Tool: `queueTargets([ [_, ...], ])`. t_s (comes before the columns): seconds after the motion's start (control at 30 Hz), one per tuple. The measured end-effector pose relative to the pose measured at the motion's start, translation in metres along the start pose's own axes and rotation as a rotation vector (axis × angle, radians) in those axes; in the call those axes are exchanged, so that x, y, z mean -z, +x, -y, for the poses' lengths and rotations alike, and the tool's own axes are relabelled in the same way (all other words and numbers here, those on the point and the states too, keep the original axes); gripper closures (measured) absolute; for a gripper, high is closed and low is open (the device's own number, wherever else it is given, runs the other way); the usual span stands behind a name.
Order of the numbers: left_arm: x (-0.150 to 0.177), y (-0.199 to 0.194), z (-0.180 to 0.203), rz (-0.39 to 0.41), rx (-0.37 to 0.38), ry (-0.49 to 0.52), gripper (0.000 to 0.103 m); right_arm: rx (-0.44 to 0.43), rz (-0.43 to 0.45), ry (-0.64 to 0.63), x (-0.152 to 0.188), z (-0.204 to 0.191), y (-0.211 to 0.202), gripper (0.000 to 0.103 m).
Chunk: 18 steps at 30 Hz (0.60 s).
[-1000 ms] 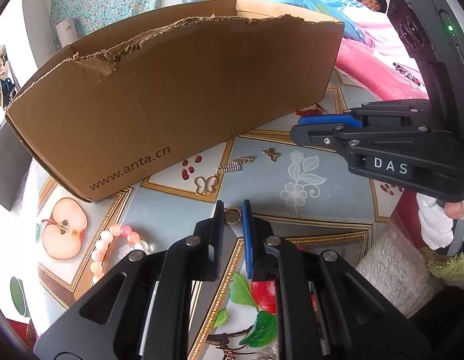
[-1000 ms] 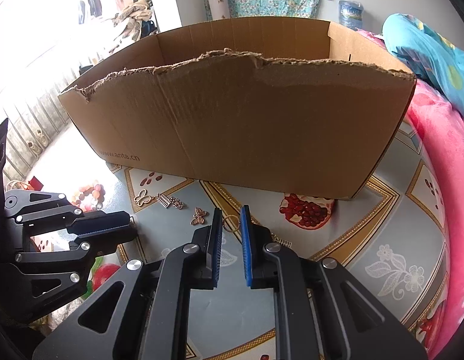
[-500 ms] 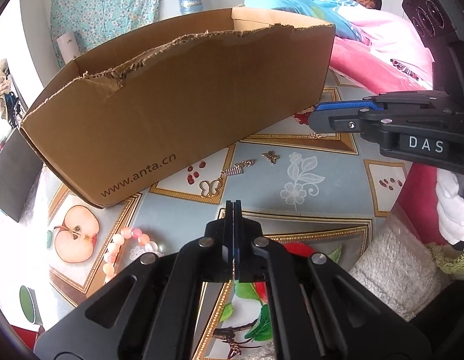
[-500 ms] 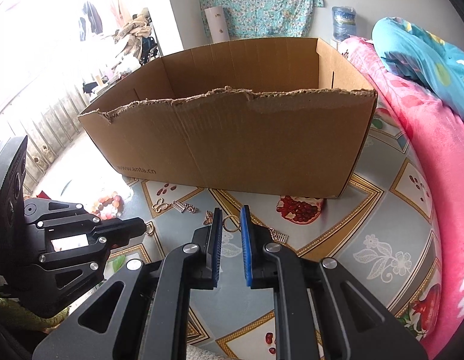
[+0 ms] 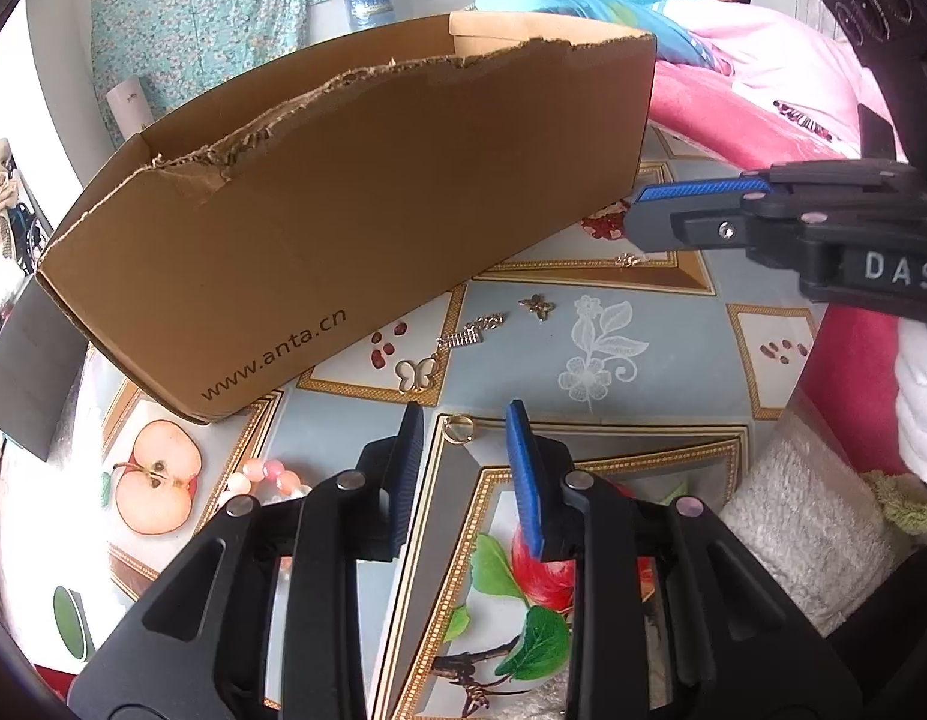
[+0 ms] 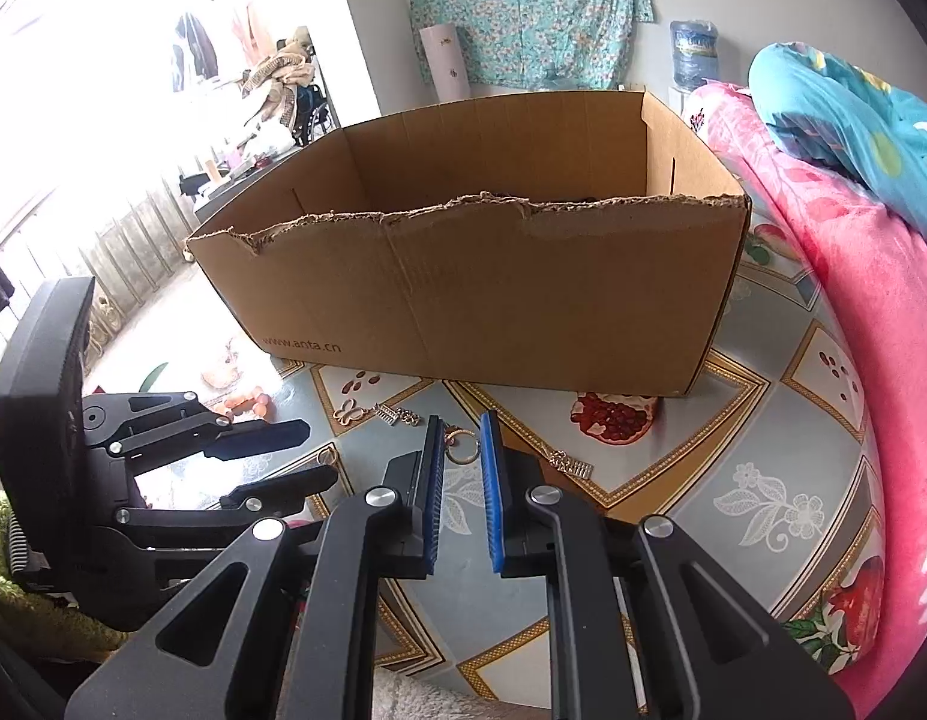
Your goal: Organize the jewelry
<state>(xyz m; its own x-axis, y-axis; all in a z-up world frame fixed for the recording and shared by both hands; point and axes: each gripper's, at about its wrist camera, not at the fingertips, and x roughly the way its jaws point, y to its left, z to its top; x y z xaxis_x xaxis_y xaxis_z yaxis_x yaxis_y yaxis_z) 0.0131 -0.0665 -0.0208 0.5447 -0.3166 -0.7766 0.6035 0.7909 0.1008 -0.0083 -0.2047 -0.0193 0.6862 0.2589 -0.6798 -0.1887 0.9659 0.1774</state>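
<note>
Fruit-patterned oilcloth covers the desk [image 5: 643, 360], with a torn brown cardboard box [image 6: 493, 300] beyond both tools. The left hand-held gripper [image 5: 463, 456] has just been opening; its blue pads stand apart, and a small gold ring [image 5: 459, 429] lies on the cloth just past the tips, untouched. The right hand-held gripper [image 6: 461, 450] is narrowly parted, a gold ring with chain [image 6: 461, 450] hanging between its tips, seemingly pinched. A gold butterfly charm [image 5: 416, 373] lies ahead, near the box.

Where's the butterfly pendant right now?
In the left wrist view the butterfly pendant lies flat on the patterned tablecloth, just in front of the cardboard box, beside a small chain charm.
</note>
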Motion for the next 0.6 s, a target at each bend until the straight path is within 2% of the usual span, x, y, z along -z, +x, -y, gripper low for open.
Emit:
queueTargets([
  [0.03, 0.0005, 0.0026, 0.0007, -0.01, -0.005, 0.013, 0.089, 0.0, 0.001, 0.001, -0.0001, -0.0001, -0.0005, 0.09],
  [0.2, -0.0004, 0.0022, -0.0025, -0.001, 0.039, 0.014, 0.095, -0.001, 0.006, 0.0, 0.0003, -0.0008, -0.0034, 0.09],
  [0.33, 0.0011, 0.0006, -0.0045, 0.008, 0.045, 0.012, 0.099, -0.007, 0.012, -0.001, 0.0002, -0.0017, -0.0053, 0.09],
  [0.6, 0.0027, -0.0069, -0.0049, 0.026, 0.066, -0.018, 0.1, -0.011, 0.017, -0.01, 0.0007, -0.0063, -0.0093, 0.09],
])
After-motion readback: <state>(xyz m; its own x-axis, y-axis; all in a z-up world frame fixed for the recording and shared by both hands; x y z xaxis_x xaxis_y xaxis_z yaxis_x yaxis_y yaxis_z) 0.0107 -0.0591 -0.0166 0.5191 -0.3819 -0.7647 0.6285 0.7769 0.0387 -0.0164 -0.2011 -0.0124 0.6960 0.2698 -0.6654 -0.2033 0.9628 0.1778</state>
